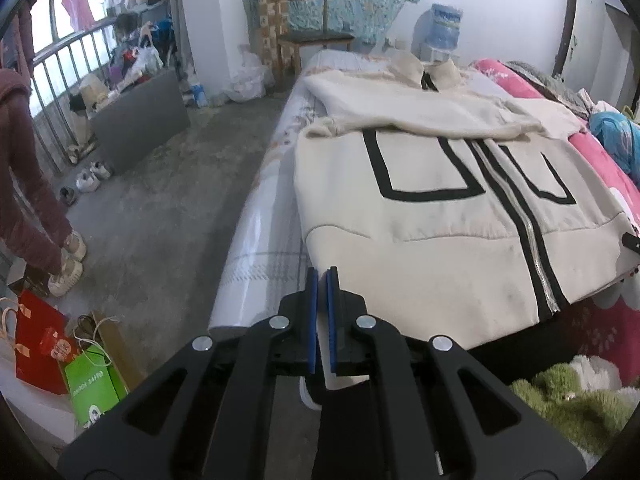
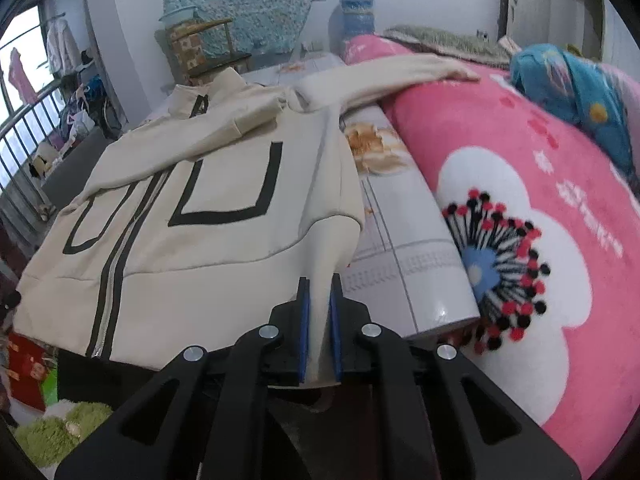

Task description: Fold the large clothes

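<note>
A cream jacket (image 2: 192, 216) is gripped at its hem by the right gripper (image 2: 319, 316), the left gripper's (image 1: 322, 312) jaws nearly closed on nothing visible; both hem corners are best lifted level from the bed (image 2: 408, 264) edge.

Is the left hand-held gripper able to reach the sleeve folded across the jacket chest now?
Probably yes: the left hand-held gripper sits at the jacket hem, and only flat fabric lies between it and the folded sleeve.

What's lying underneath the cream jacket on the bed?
The cream jacket lies on a glossy printed sheet, beside the pink blanket. What lies under its middle is covered and cannot be seen.
</note>
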A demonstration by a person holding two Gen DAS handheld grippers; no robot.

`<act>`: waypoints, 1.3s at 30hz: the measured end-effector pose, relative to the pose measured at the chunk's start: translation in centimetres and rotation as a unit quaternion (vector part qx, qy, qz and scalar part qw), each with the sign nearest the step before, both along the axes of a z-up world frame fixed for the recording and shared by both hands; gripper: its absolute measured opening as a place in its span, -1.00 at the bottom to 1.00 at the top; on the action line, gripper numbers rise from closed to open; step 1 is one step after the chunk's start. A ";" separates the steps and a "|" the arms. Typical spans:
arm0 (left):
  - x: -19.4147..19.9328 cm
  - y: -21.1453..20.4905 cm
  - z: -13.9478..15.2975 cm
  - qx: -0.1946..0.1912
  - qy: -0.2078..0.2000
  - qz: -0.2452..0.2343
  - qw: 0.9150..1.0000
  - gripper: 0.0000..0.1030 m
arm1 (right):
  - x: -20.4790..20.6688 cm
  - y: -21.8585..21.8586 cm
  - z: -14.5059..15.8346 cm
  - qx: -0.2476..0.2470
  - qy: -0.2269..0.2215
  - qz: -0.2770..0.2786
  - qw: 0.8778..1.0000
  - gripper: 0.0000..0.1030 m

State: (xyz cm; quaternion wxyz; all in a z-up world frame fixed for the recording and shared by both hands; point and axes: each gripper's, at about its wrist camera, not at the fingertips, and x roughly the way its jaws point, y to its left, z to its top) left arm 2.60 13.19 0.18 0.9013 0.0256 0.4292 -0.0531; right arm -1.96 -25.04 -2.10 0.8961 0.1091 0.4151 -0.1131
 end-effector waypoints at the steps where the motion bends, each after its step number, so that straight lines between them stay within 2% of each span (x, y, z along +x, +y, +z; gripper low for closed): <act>1: 0.3 0.1 -0.2 0.001 0.007 0.000 1.000 -0.84 | 0.1 -0.3 -0.1 0.003 0.007 -0.001 1.000 -0.74; 4: 1.2 0.9 0.4 -0.002 0.016 0.004 1.000 -0.75 | 0.4 -1.0 0.6 0.019 0.019 0.002 1.000 -0.58; 6: 1.4 1.2 1.3 -0.006 0.007 0.004 1.000 -0.54 | 0.6 -1.4 1.9 0.027 0.013 0.006 1.000 -0.27; 7: 1.4 1.2 1.6 -0.005 0.001 0.005 1.000 -0.50 | 0.8 -1.7 2.5 0.030 0.010 0.007 0.999 -0.18; 12: 4.9 -0.3 2.6 0.007 -0.015 -0.014 1.000 -0.24 | 4.9 -1.3 5.5 0.083 -0.018 0.044 0.995 -0.01; 18: 13.2 -3.7 1.1 0.036 -0.014 -0.035 0.999 -0.17 | 15.5 0.0 6.5 0.084 -0.011 0.103 0.991 0.15; 21: 16.8 -4.5 -0.3 0.055 -0.007 -0.030 0.998 -0.17 | 21.8 0.0 5.1 0.068 0.015 0.110 0.991 0.15; 25: 20.2 -5.0 -2.6 0.097 0.011 -0.016 0.995 -0.18 | 27.9 -0.6 2.1 0.050 0.057 0.098 0.992 0.15; 27: 21.2 -4.3 -3.4 0.093 0.026 -0.004 0.995 -0.27 | 30.2 -1.0 0.4 0.036 0.072 0.092 0.992 0.12; 28: 21.5 -4.1 -3.6 0.089 0.031 0.000 0.996 -0.27 | 30.8 -1.2 -0.1 0.034 0.079 0.088 0.992 0.04; 32: 21.9 -2.7 -3.9 0.047 0.034 0.011 0.998 -0.27 | 32.6 -1.9 -2.1 0.053 0.097 0.088 0.990 -0.17; 35: 21.7 -2.4 -4.1 0.029 0.034 0.017 0.999 -0.27 | 33.1 -2.1 -2.5 0.056 0.095 0.088 0.990 -0.57; 36: 21.6 -2.2 -4.0 0.028 0.033 0.018 0.999 -0.27 | 33.1 -2.2 -2.3 0.053 0.093 0.086 0.991 -0.85; 39: 21.3 -2.3 -4.1 0.030 0.027 0.018 0.999 -0.27 | 33.0 -2.4 -0.7 0.047 0.067 0.086 0.993 -0.87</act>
